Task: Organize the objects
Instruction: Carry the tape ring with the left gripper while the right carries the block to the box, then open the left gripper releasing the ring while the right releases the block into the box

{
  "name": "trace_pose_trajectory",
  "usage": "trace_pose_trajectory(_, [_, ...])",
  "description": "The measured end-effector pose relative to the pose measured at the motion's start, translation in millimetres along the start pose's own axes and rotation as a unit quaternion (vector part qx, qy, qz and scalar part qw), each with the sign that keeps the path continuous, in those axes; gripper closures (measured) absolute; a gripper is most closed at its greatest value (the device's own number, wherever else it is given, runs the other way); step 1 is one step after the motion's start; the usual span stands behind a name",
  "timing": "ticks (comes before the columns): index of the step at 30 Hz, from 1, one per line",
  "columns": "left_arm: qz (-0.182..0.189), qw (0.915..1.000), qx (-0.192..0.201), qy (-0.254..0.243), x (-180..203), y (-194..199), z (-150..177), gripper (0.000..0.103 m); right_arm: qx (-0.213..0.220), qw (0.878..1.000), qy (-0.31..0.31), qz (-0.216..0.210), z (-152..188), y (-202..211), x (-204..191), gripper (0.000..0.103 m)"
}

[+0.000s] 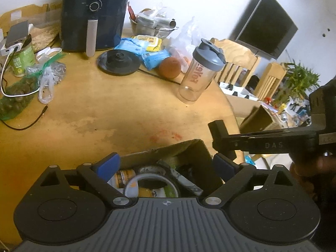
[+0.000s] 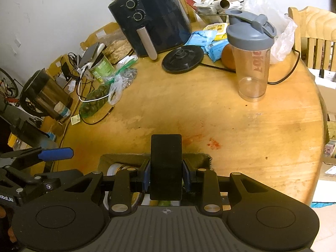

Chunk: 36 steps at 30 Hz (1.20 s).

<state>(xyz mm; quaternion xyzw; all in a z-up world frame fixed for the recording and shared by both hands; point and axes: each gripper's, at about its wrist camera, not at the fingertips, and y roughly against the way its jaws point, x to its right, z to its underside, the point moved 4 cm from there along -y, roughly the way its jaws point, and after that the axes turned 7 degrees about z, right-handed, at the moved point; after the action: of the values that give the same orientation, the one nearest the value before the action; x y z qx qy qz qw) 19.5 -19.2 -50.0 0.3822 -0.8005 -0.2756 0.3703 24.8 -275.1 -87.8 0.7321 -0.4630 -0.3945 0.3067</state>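
A cardboard box [image 1: 189,149] sits at the near edge of the round wooden table [image 1: 117,113] and holds tape rolls [image 1: 151,183], a jar and other items. My left gripper [image 1: 166,166] is open and empty, just above the box. My right gripper [image 2: 166,177] is shut on a black rectangular block [image 2: 166,163] and holds it over the box [image 2: 197,157]. In the left wrist view the right gripper [image 1: 223,145] reaches in from the right with the block [image 1: 219,130].
A clear shaker bottle [image 1: 200,73] with a grey lid stands at the right of the table. Behind are a black air fryer [image 1: 94,14], a kettle base [image 1: 118,62], blue packets, an orange [image 1: 169,67], bags and cables. Wooden chairs [image 1: 237,63] stand beyond the table's right edge.
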Motion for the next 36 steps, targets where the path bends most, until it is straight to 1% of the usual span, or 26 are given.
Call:
trace_pose_trajectory(2, [-0.007, 1.0000, -0.003, 0.002, 2.4, -2.1, -0.5, 0.005, -0.001, 1.000, -0.001, -0.004, -0.2, -0.6, 4.8, 0.069])
trace_pose_trajectory(5, [-0.017, 0.9997, -0.011, 0.013, 1.8, -5.5, 1.6, 0.000, -0.008, 1.000, -0.001, -0.011, 0.7, -3.4, 9.2, 0.069])
trace_pose_trajectory(8, [-0.047, 0.9978, -0.041, 0.024, -3.3, -14.9, 6.8, 0.000, -0.018, 1.000, 0.005, -0.018, 1.3, -7.8, 10.8, 0.069])
trace_pose_trajectory(11, [-0.080, 0.9945, -0.058, 0.033, -8.8, -19.9, 13.2, 0.000, -0.024, 0.999, 0.012, -0.024, 2.4, -11.4, 11.2, 0.069])
trace_pose_trajectory(14, [-0.101, 0.9920, -0.063, 0.042, -11.1, -20.1, 18.0, 0.000, -0.029, 0.999, 0.016, -0.029, 1.5, -13.9, 13.0, 0.069])
trace_pose_trajectory(18, [-0.117, 0.9895, -0.062, 0.059, -12.3, -17.4, 20.3, 0.000, -0.032, 0.999, 0.026, -0.035, -0.8, -15.7, 13.4, 0.069])
trace_pose_trajectory(25, [-0.149, 0.9848, -0.059, 0.066, -10.6, -14.2, 20.9, 0.000, -0.033, 0.996, 0.063, -0.049, -9.2, -19.8, 0.7, 0.069])
trace_pose_trajectory(27, [-0.155, 0.9835, -0.058, 0.072, -11.6, -13.3, 21.6, 0.000, -0.042, 0.995, 0.074, -0.050, -9.7, -24.2, -2.2, 0.067])
trace_pose_trajectory(28, [-0.158, 0.9829, -0.058, 0.074, -12.1, -13.0, 21.7, 0.000, -0.051, 0.994, 0.081, -0.046, -8.9, -28.1, -3.6, 0.063])
trace_pose_trajectory(29, [-0.162, 0.9821, -0.058, 0.076, -12.7, -12.6, 21.9, 0.000, -0.058, 0.994, 0.087, -0.041, -8.0, -31.2, -4.9, 0.042])
trace_pose_trajectory(30, [-0.166, 0.9814, -0.057, 0.077, -13.0, -11.9, 21.8, 0.000, -0.063, 0.993, 0.095, -0.031, -6.5, -34.2, -6.6, 0.018])
trace_pose_trajectory(31, [-0.169, 0.9808, -0.057, 0.078, -13.3, -11.1, 21.5, 0.000, -0.063, 0.992, 0.103, -0.024, -5.4, -34.9, -8.1, 0.010])
trace_pose_trajectory(32, [-0.173, 0.9802, -0.056, 0.079, -13.7, -10.1, 21.1, 0.000, -0.062, 0.992, 0.110, -0.021, -4.3, -35.0, -9.4, 0.003])
trace_pose_trajectory(34, [-0.179, 0.9790, -0.054, 0.080, -14.0, -8.5, 20.8, 0.000, -0.062, 0.991, 0.120, -0.018, -3.1, -35.2, -11.8, 0.000])
trace_pose_trajectory(36, [-0.185, 0.9779, -0.054, 0.081, -13.7, -7.2, 20.8, 0.000, -0.065, 0.991, 0.120, -0.014, -2.8, -36.7, -11.9, 0.000])
